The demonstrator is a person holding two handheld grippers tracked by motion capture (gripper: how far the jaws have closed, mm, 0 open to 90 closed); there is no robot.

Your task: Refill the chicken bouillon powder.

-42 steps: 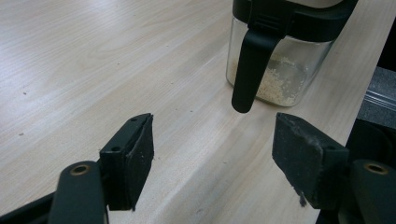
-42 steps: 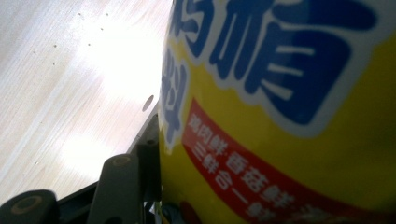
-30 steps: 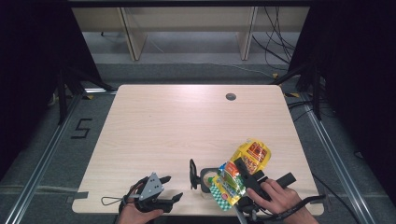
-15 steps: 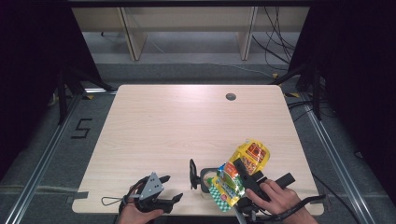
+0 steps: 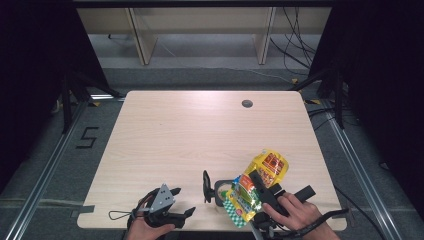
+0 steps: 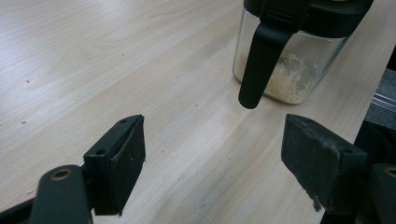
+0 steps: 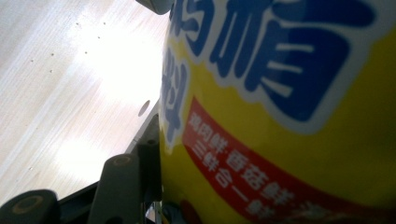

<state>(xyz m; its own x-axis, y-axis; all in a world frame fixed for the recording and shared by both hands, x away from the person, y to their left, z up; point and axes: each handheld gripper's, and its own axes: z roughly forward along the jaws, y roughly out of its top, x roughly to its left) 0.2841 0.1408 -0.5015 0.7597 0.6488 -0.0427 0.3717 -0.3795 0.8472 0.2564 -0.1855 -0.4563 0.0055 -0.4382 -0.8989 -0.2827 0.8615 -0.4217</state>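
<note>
Two black handheld grippers, bare hands, no sleeves in view

The left gripper (image 5: 161, 206) is black and carries a grey three-cornered plate on top, with a thin black cable looping off its left side; in its own view its jaws are blocky black pads, scuffed and dusty, on arms with brass-coloured pivot pins. The right gripper (image 5: 263, 196) is black too, with a stubby side handle and a black cable trailing right.

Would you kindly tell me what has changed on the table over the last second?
Nothing visibly changed: the right tool still holds the yellow packet over the glass jar, and the left tool stays open near the table edge.
</note>
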